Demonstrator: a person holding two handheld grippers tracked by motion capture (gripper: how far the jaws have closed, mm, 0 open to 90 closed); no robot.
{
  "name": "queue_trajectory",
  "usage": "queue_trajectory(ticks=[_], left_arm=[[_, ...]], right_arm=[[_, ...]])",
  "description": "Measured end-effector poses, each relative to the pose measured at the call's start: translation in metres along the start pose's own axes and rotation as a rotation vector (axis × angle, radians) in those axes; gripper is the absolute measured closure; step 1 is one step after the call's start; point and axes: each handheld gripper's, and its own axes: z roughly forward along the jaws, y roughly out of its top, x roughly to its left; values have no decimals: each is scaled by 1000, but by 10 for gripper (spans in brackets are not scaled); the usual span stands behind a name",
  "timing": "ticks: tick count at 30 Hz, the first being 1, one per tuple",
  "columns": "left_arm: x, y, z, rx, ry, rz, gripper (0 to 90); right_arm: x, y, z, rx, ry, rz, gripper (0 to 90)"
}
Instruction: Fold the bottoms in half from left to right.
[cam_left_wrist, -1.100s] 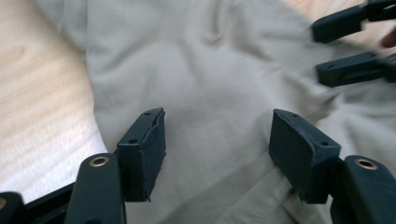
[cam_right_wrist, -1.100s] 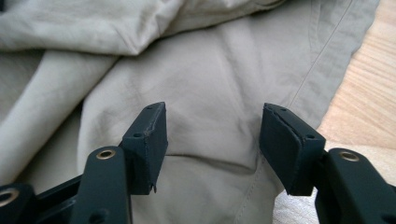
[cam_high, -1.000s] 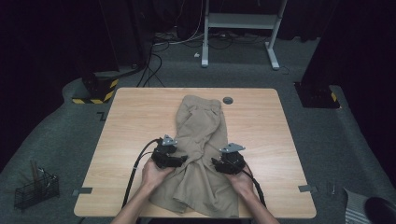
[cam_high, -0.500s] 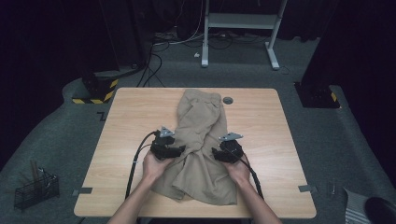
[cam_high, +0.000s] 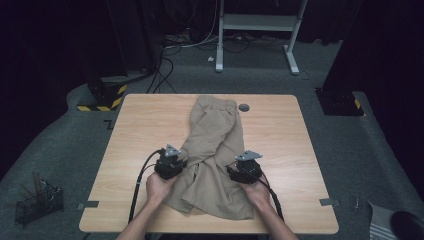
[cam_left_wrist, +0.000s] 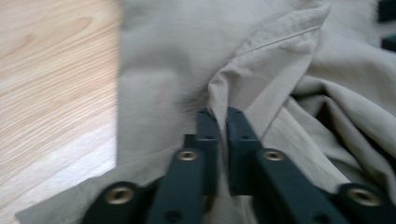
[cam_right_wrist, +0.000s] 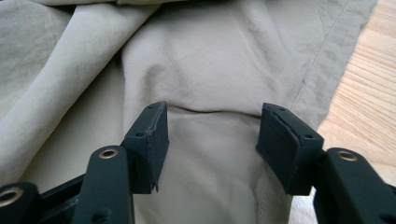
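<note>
Khaki trousers (cam_high: 215, 132) lie rumpled down the middle of the wooden table (cam_high: 140, 125), waist end far, legs near. My left gripper (cam_high: 181, 163) sits at the cloth's left edge. In the left gripper view its jaws have just closed, and my left gripper (cam_left_wrist: 220, 119) pinches a raised fold of the trousers (cam_left_wrist: 159, 60). At the cloth's right side my right gripper (cam_high: 233, 172) stays open. In the right gripper view the right gripper (cam_right_wrist: 212, 126) hovers low over flat fabric of the trousers (cam_right_wrist: 224, 56), near a seam, with nothing gripped.
A small round grommet (cam_high: 244, 107) sits in the tabletop beside the waistband. A wire basket (cam_high: 37, 200) stands on the floor at the left. A white desk frame (cam_high: 257, 30) and cables lie beyond the table. Bare wood flanks the cloth.
The left jaws have closed on a fold of the trousers, and that hand shifted slightly. The near part of the cloth has bunched a little. The right gripper stays open.
</note>
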Motion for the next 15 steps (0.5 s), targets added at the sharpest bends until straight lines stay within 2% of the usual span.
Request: queue_trajectory(ticks=[1,3,6,9,11,13,15], left_arm=[[0,0,0,0,0,0,883],[6,5,-7,-28,-5,-27,886],[3,15,-24,-89,-17,-24,888],[-6,25,-38,-142,-41,1,888],[-14,30,-43,-160,-61,22,888],[-24,34,-43,-167,-85,37,888],[-33,35,-40,-165,-112,49,888]], right_arm=[[0,0,0,0,0,0,421],[-1,2,2,-2,2,-4,412],[-4,6,8,-5,3,-3,391],[-4,9,11,-7,-3,2,382],[-4,11,13,-1,-6,6,379],[-5,15,15,17,-12,7,378],[-3,15,11,32,-16,28,372]])
